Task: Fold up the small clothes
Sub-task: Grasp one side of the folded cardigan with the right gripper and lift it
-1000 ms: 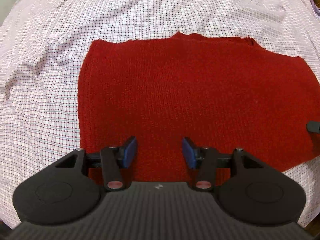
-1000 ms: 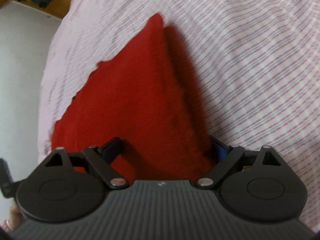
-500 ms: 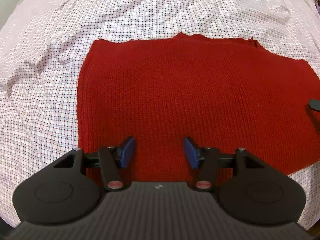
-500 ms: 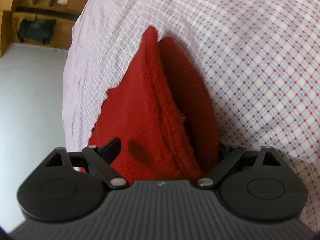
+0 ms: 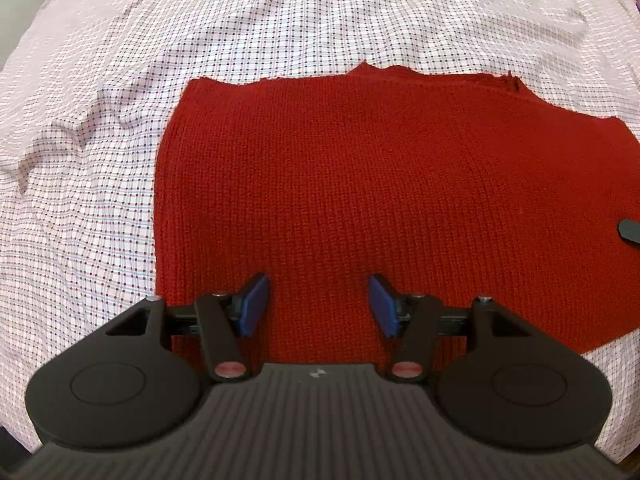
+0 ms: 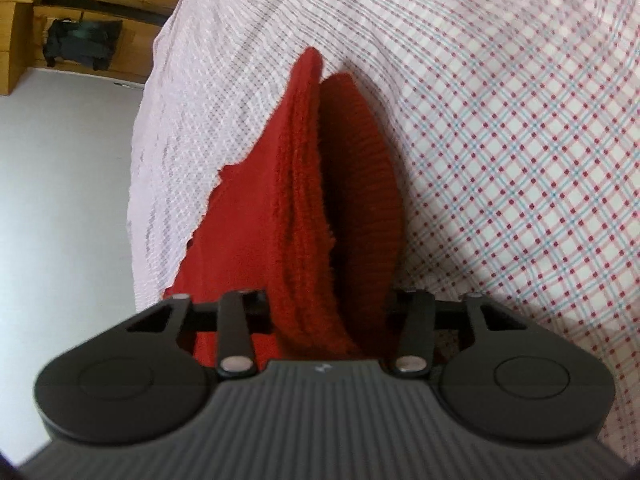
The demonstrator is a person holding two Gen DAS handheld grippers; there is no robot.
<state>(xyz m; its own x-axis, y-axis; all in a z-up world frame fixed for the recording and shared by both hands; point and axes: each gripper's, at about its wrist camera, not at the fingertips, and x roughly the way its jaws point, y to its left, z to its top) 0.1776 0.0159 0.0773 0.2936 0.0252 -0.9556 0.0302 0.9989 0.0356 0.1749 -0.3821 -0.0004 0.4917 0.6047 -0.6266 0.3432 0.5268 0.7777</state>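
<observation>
Two knit layers inside right tool.

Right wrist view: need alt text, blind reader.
The right gripper has its jaws closed around the layered edge of a red knit garment, whose layers fan apart ahead of them. It lies on a checked bedsheet; a grey floor and wooden shelves show at left.

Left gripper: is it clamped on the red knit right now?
No. The left gripper has its blue pads spread apart above the flat red knit, gripping nothing.
</observation>
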